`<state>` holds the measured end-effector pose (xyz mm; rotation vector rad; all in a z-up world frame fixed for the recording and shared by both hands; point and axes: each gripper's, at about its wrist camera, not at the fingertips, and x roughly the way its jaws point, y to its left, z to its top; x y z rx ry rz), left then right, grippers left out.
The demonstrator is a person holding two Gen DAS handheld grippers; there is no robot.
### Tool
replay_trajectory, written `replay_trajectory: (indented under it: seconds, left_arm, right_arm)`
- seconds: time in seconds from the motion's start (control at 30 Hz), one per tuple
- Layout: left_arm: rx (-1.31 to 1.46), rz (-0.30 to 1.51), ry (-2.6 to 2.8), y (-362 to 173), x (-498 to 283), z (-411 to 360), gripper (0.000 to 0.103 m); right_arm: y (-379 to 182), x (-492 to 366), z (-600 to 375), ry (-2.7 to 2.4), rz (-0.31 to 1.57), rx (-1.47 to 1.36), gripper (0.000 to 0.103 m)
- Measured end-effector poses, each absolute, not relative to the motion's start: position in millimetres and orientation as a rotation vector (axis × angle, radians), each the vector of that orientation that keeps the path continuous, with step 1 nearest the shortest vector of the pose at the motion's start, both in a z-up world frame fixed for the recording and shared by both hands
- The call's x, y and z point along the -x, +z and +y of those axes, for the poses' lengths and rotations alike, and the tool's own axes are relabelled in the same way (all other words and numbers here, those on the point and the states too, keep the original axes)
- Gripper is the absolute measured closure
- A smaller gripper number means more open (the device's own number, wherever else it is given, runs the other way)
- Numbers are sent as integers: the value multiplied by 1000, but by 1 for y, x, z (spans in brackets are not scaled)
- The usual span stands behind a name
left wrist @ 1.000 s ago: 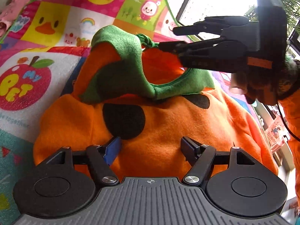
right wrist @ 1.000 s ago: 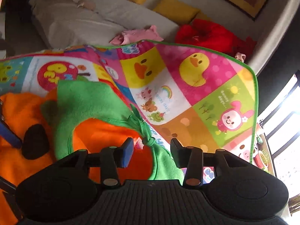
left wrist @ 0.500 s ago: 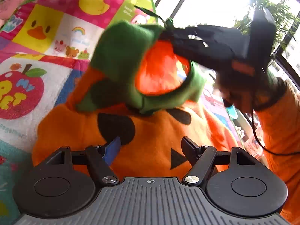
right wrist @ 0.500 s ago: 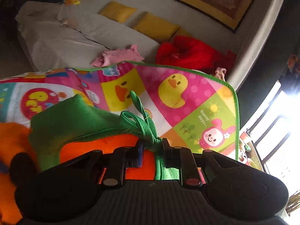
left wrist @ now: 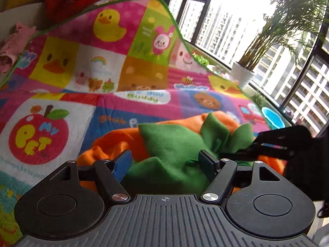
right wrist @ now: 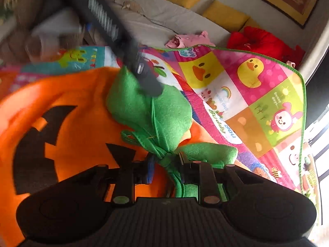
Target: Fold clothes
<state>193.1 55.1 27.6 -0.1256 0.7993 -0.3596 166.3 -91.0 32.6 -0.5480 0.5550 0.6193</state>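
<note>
My left claw [left wrist: 164, 161] hangs with its fingers apart, nothing between them but air, just above the green collar [left wrist: 174, 144] of the orange pumpkin costume [right wrist: 82, 113]. The costume lies spread on the bright cartoon play mat [left wrist: 102, 61], its black jack-o'-lantern face [right wrist: 35, 144] turned up. Further right, my right claw [right wrist: 165, 164] is pinched together on the knotted green drawstring [right wrist: 162, 154] at the collar, with the collar bunched up against its fingers. In the left view that claw comes in from the right edge, low over the fabric. Beyond the mat's far edge lie a pink garment [right wrist: 189, 39] and a red cushion [right wrist: 261, 41].
</note>
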Motion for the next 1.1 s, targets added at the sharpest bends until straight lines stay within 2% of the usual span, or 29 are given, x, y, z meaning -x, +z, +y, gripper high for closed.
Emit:
replay_trajectory:
  seconds: [0.13,0.2,0.23,0.53,0.6,0.8,1.07,1.1]
  left_arm:
    - [72,854,-343,-3,-194,55,29]
    - [13,839,-339,-4,-190,48,29]
    - [0,831,-336,-2,-188,46,29]
    - [179,705,-468,56,-155,61,29]
    - [236,764,-550,47,-160,51,29]
    - [268,915,-554,-5,-179,41,31]
    - [275,927,-568,-13,-183,45,31]
    - [276,926,-570,-13,-182,46,31]
  right_arm:
    - [61,-171,-112,637,545,381,64]
    - [55,-183,-112,624,573,362,52]
    - [49,-189,-110,618,590,363,50]
    - [-4,-241,-99,561,742,372,50]
    - [-16,-253,-97,548,776,374,50]
    - [14,-278,-122,516,710,317,48]
    - [-25,-332,-110,583,872,257,48]
    - [-29,-334,-109,591,897,247,51]
